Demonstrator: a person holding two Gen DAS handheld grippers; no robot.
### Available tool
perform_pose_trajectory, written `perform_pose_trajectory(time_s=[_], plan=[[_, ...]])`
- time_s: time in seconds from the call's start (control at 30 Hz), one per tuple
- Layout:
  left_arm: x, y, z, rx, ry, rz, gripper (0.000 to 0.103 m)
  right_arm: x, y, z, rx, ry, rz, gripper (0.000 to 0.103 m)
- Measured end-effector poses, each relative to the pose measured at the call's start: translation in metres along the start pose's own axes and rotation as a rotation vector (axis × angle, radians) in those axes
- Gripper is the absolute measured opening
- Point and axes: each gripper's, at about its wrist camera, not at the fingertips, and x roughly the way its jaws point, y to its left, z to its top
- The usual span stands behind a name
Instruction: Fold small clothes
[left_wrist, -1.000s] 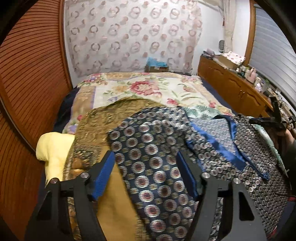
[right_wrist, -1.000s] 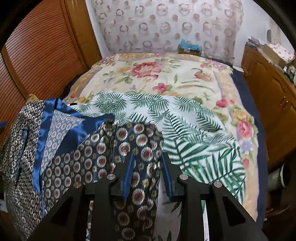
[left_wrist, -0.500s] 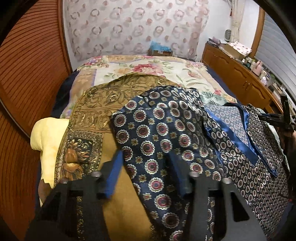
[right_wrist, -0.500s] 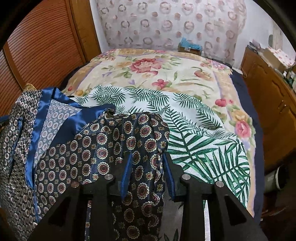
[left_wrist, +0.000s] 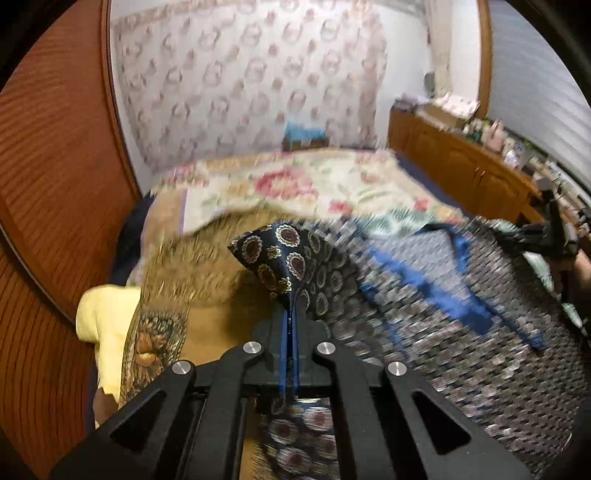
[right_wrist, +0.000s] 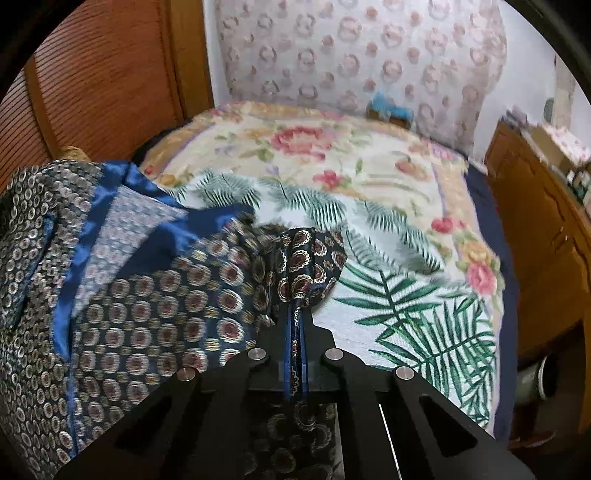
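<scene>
A navy silk garment (left_wrist: 424, 332) (right_wrist: 155, 302) with round medallion print and bright blue trim lies spread on the bed. My left gripper (left_wrist: 290, 295) is shut on one corner of it, which bunches into a peak above the pads. My right gripper (right_wrist: 298, 306) is shut on the opposite corner, with a puckered fold standing above its tips. In the left wrist view, the right gripper (left_wrist: 546, 236) shows at the far right edge. The rest of the cloth is blurred.
The bed carries a floral quilt (right_wrist: 332, 155) and a palm-leaf cloth (right_wrist: 417, 302). A gold patterned cloth (left_wrist: 177, 280) and a yellow one (left_wrist: 103, 317) lie at the left. Wooden louvred doors (left_wrist: 55, 166) stand left; a wooden cabinet (right_wrist: 546, 221) runs along the right.
Both grippers have gone from open around the garment to shut on its corners. The pinched corners now bunch up off the bed, and the scene is blurred with motion.
</scene>
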Motion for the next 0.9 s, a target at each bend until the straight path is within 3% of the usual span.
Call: perform_pose_trajectory(time_s=[0.2,0.33,0.53,0.63,0.83,0.9], plan=[[-0.048,-0.028,0.002,0.034,-0.085,-0.058,0.002,-0.072,0.014,-0.007,0.026,-0.153,0.020,0.002],[-0.091,-0.053,-0.015,0.059,-0.137,-0.101,0.002,-0.129,0.026,-0.031,0.024,-0.218,0.045,0.002],[-0.152,-0.082,-0.076,0.070,-0.149,-0.148,0.002,-0.205,0.047,-0.113,0.023,-0.248,0.101,0.002],[-0.173,-0.078,-0.107,0.041,-0.133,-0.158,0.002,-0.230,0.055,-0.159,0.037,-0.230,0.133,0.002],[-0.195,-0.064,-0.164,-0.003,-0.081,-0.077,0.002,-0.276,0.055,-0.233,0.073,-0.196,0.153,0.002],[-0.199,-0.058,-0.176,-0.032,-0.066,-0.082,0.002,-0.290,0.052,-0.251,0.083,-0.181,0.142,0.002]])
